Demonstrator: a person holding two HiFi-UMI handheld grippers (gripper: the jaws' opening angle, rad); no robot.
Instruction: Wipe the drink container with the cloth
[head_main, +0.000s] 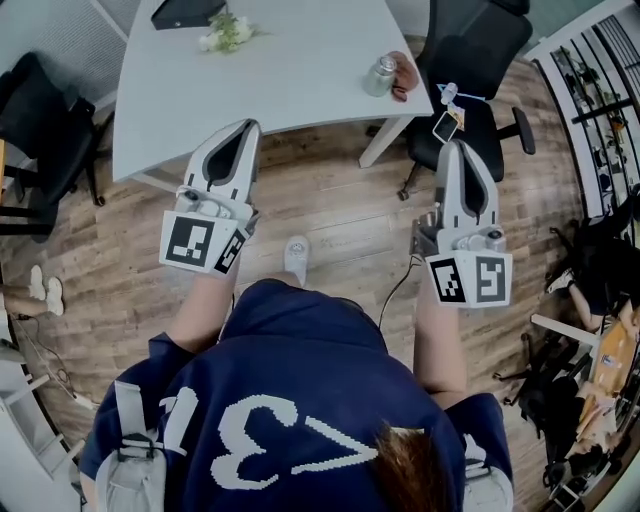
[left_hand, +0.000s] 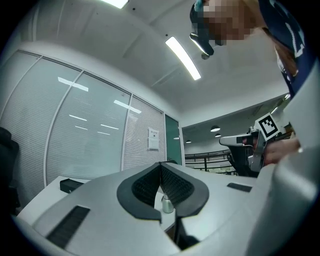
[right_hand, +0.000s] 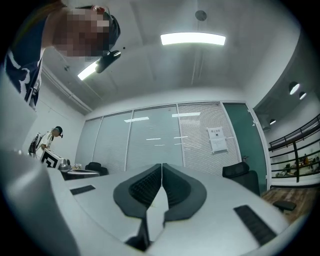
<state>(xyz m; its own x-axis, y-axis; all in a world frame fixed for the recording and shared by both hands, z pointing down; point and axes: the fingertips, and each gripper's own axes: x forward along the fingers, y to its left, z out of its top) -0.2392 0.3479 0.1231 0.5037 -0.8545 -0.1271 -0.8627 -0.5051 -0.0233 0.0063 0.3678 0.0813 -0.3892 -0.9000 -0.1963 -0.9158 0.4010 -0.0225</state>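
Observation:
A small metal drink container (head_main: 379, 76) stands near the right edge of the white table (head_main: 280, 70), with a reddish cloth (head_main: 404, 74) lying against it. Both grippers hang over the wooden floor, short of the table. My left gripper (head_main: 249, 127) points at the table's near edge, and its jaws are shut with nothing between them. My right gripper (head_main: 450, 146) is also shut and empty, nearer the container but well apart from it. In the left gripper view the container (left_hand: 166, 204) shows small below the shut left gripper (left_hand: 160, 165). The right gripper (right_hand: 161, 165) looks across the table.
A black office chair (head_main: 472, 60) stands right of the table with a small card-like item (head_main: 446, 126) on its seat. Flowers (head_main: 226, 32) and a black box (head_main: 186, 12) lie at the table's far side. Another black chair (head_main: 38, 125) is at left; clutter (head_main: 590, 340) lines the right.

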